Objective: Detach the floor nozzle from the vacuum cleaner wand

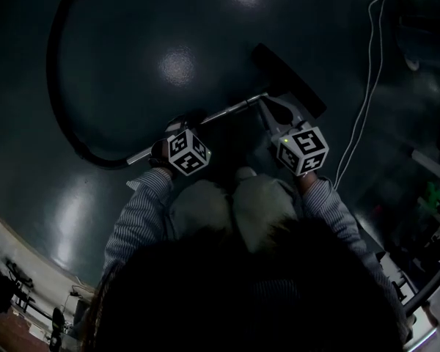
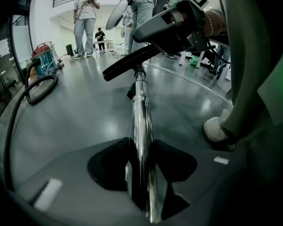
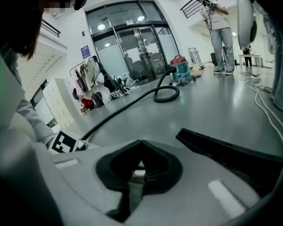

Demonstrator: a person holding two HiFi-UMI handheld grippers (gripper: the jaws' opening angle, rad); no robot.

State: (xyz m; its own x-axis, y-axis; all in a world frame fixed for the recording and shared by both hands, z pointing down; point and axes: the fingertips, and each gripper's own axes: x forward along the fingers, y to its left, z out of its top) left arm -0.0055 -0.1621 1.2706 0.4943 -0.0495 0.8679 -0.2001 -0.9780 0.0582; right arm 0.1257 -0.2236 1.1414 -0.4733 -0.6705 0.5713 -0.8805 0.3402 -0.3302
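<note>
Grips the shiny chrome wand (image 2: 140,112) with the left gripper (image 2: 141,167), black pads pressed to both sides of the tube, low in the left gripper view. Holds it at centre left of the head view, partway along its length. Runs from there on a slant, up and to the right, to the flat black floor nozzle (image 1: 290,79) at upper centre right, set crosswise to the tube's long axis. Looks straight along that axis from the left gripper view, nozzle at upper centre.

Keeps the right gripper (image 3: 139,168) with jaws fully together, nothing clearly between them. Sits just beside the nozzle's neck in the head view, far nearer the joint than the left; touching or not, cannot tell. Shows the nozzle's dark edge at the right of the right gripper view.

Probably calls for a pull along the tube's line: nozzle away toward upper right, wand steadied at centre left.

Trails a thick black hose (image 1: 59,72) from the wand's lower-left end, curving up the left side of the head view.
</note>
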